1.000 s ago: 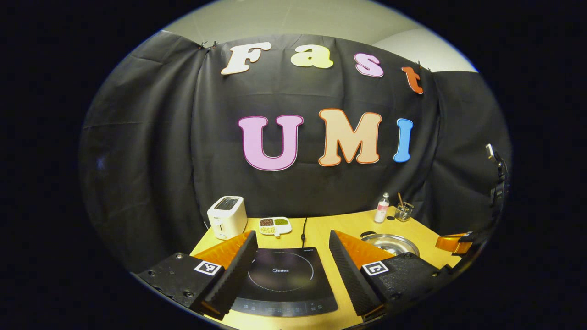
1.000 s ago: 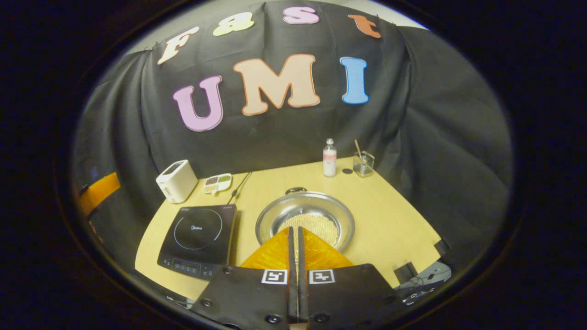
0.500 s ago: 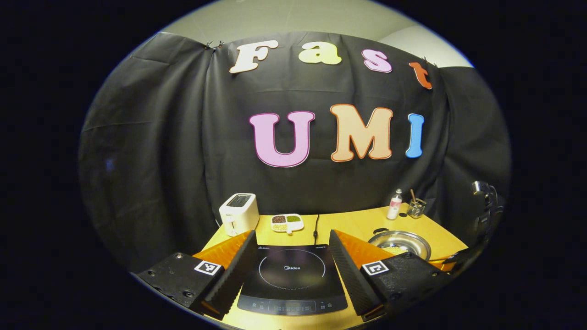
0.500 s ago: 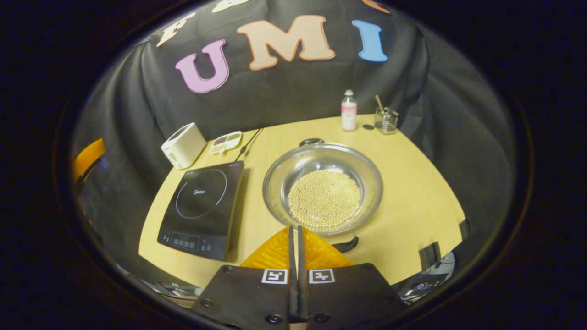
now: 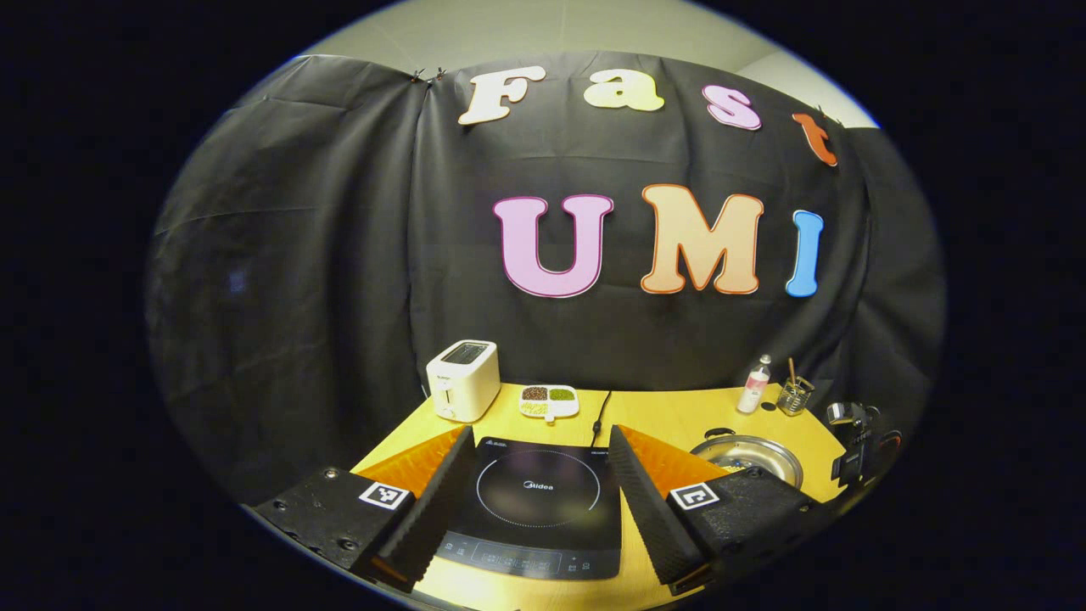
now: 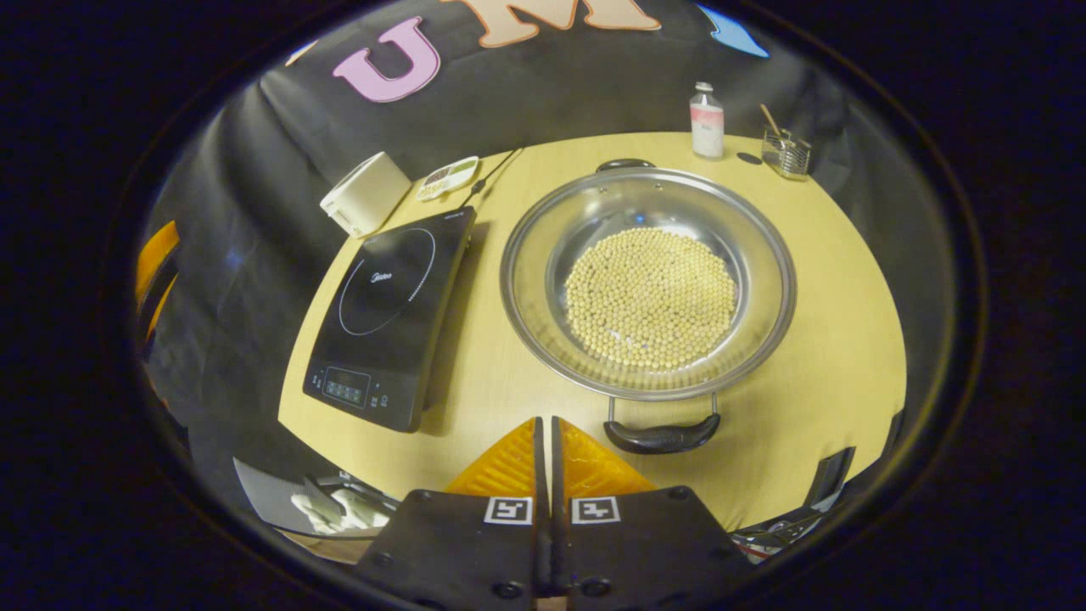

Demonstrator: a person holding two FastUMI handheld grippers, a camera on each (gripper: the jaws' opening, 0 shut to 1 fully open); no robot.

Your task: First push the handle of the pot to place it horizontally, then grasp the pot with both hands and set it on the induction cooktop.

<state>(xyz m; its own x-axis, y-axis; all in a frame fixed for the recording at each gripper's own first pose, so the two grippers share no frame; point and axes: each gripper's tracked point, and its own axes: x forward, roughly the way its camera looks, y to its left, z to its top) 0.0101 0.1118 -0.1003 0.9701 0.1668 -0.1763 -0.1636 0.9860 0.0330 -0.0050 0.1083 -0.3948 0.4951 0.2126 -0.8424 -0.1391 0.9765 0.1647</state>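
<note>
Right gripper pinched tight on nothing, now low over the table, much closer than 1 second back. Near handle of the pot just past the fingertips, at about 1 o'clock from them. Other handle at 12 o'clock on the rim. Pot full of beans, sitting at 3 o'clock from the cooktop. Left gripper spread wide, hovering over the cooktop, swung left since 1 second back. Looks like time to nudge the near handle sideways. Pot not turned yet, not lifted yet.
</note>
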